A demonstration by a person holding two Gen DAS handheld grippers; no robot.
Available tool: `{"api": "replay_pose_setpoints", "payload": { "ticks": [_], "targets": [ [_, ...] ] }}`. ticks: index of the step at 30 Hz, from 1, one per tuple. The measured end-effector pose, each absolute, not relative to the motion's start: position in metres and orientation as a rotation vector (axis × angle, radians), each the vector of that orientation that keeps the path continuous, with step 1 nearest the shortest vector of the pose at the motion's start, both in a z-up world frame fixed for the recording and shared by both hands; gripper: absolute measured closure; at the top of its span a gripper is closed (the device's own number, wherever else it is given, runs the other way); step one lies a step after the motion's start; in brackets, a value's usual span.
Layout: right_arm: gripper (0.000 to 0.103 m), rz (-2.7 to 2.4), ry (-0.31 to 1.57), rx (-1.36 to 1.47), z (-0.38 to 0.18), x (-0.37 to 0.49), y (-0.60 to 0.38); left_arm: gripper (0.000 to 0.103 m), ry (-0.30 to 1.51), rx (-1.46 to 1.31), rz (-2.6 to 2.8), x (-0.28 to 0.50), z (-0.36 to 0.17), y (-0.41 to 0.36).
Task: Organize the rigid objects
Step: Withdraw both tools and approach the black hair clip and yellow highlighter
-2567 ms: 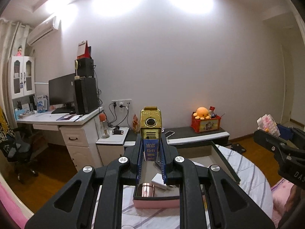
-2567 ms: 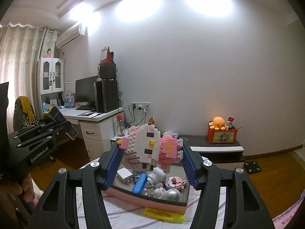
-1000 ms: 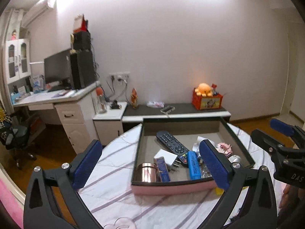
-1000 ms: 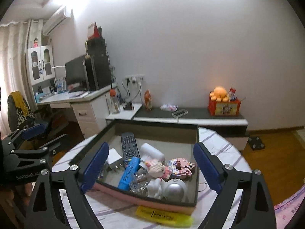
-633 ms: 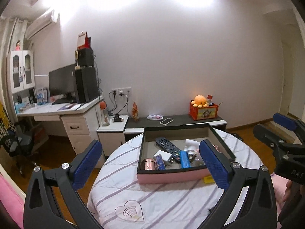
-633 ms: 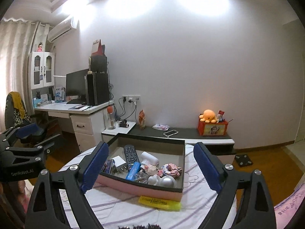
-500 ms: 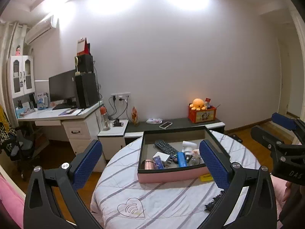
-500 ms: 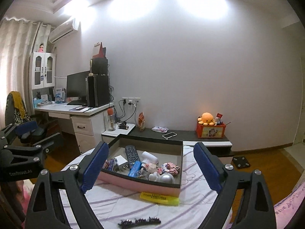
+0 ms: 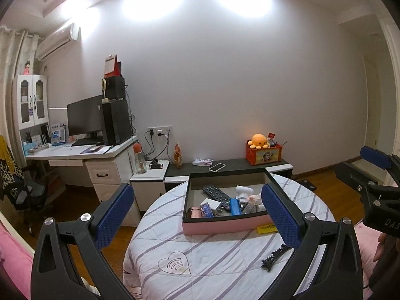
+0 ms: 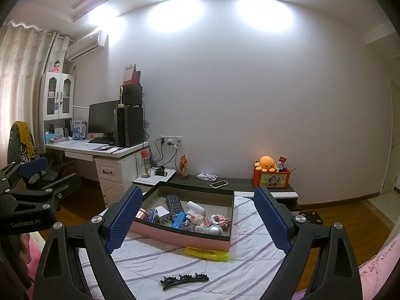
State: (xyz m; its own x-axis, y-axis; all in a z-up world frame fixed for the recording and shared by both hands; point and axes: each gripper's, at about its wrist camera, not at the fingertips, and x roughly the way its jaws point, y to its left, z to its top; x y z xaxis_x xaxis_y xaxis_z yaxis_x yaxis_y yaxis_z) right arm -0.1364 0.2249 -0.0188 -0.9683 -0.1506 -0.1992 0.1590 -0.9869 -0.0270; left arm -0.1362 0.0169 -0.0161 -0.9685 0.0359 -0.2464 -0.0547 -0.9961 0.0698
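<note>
Change: left gripper (image 9: 197, 215) and right gripper (image 10: 197, 218) have backed away from the pink tray (image 10: 180, 236), jaws wide, nothing held | Items: block toy (image 10: 220, 220) now in tray; yellow marker (image 10: 207, 250), black hair clip (image 10: 183, 279) remain on the bedspread (image 9: 220, 255) | Judgement: unfinished.

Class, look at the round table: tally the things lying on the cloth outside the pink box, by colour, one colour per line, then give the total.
Yellow: 1, the yellow highlighter lying against the front wall of the pink box.
Black: 1, the black hair clip nearer the cameras.
Total: 2
</note>
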Motion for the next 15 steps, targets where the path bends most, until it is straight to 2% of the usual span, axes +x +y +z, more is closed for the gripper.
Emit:
{"api": "replay_pose_setpoints", "payload": {
  "ticks": [15],
  "targets": [
    [0.011,-3.003,-0.023,0.449,-0.048,-0.154,0.255,0.000,0.206,-0.552,2.963,-0.164,-0.049,0.056]
  ]
}}
